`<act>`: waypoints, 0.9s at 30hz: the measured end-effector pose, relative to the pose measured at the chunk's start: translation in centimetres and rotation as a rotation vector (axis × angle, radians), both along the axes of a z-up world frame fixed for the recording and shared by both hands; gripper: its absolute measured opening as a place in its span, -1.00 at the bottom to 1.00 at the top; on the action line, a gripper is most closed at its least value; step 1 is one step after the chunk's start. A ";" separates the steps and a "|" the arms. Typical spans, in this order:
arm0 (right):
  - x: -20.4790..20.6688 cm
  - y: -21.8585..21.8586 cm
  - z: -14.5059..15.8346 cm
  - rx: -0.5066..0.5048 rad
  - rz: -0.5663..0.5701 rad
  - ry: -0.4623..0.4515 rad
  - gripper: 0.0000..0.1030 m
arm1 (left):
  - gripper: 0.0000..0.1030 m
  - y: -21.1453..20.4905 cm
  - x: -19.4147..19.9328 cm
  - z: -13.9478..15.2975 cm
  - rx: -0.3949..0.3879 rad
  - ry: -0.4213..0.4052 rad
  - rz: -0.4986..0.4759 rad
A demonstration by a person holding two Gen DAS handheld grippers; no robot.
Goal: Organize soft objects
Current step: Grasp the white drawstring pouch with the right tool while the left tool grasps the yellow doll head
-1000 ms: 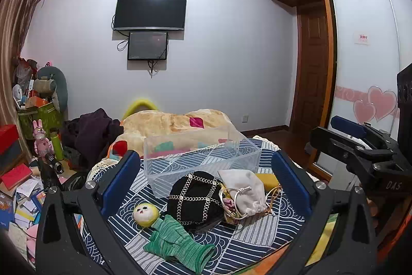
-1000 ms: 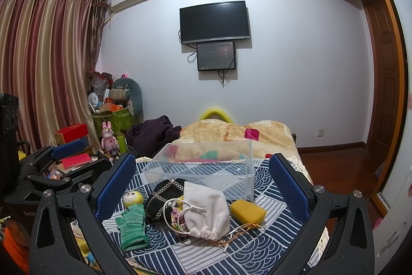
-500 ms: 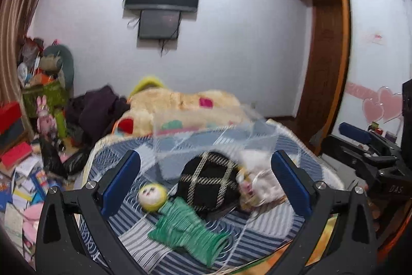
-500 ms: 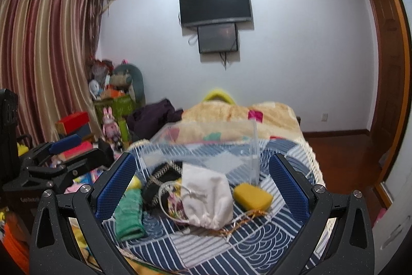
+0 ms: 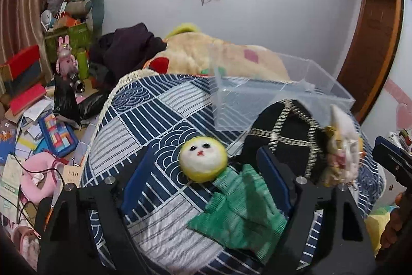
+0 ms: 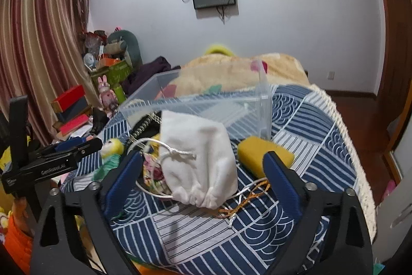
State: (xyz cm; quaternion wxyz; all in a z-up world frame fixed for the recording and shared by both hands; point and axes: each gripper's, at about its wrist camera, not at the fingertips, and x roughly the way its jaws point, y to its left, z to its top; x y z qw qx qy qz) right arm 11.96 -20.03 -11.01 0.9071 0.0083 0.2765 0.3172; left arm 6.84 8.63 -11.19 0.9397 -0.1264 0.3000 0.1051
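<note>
A doll with a yellow-rimmed white face and green knit body (image 5: 219, 187) lies on the blue patterned bedspread (image 5: 144, 120). My left gripper (image 5: 203, 172) is open, its blue pads either side of the doll's head and body. A black bag with chain straps (image 5: 285, 128) lies beside it. A white drawstring pouch (image 6: 198, 159) lies between the open pads of my right gripper (image 6: 200, 172). A yellow sponge (image 6: 262, 153) sits to the pouch's right. A clear plastic bin (image 6: 206, 107) stands behind these things; it also shows in the left wrist view (image 5: 278, 94).
A beige blanket (image 6: 231, 71) lies behind the bin. A small floral pouch (image 6: 154, 172) and gold cord (image 6: 244, 202) lie by the white pouch. Clutter of boxes, books and toys (image 5: 38, 107) fills the floor at left. A wooden door (image 5: 373, 30) is at right.
Both grippers have dropped and moved forward toward the bed. The left now straddles the doll; the right now straddles the white pouch. The objects have not moved.
</note>
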 end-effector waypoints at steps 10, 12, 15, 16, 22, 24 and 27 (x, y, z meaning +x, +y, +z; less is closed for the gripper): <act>1.7 0.4 -2.4 0.002 0.020 0.117 0.14 | 0.20 1.1 3.0 -3.5 -0.024 0.092 0.007; 1.9 0.1 -2.5 0.013 0.020 0.126 -0.02 | 0.03 1.2 3.1 -3.9 -0.048 0.094 -0.005; 2.0 -0.3 -2.5 0.024 0.029 0.134 -0.37 | -0.11 0.9 2.8 -3.7 -0.055 0.079 -0.020; 1.8 -0.4 -2.4 0.027 0.030 0.132 -0.49 | -0.11 0.8 2.7 -3.6 -0.043 0.077 -0.019; 1.3 -0.7 -1.3 0.035 0.025 0.081 -0.73 | -0.13 0.0 1.5 -2.4 -0.009 0.042 -0.015; 1.0 -1.2 -0.7 0.047 0.019 0.057 -0.73 | -0.13 0.0 1.0 -1.5 -0.013 0.017 -0.020; 0.9 -1.8 0.5 0.067 0.016 0.030 -0.73 | -0.13 -0.2 0.4 0.1 -0.014 -0.027 -0.031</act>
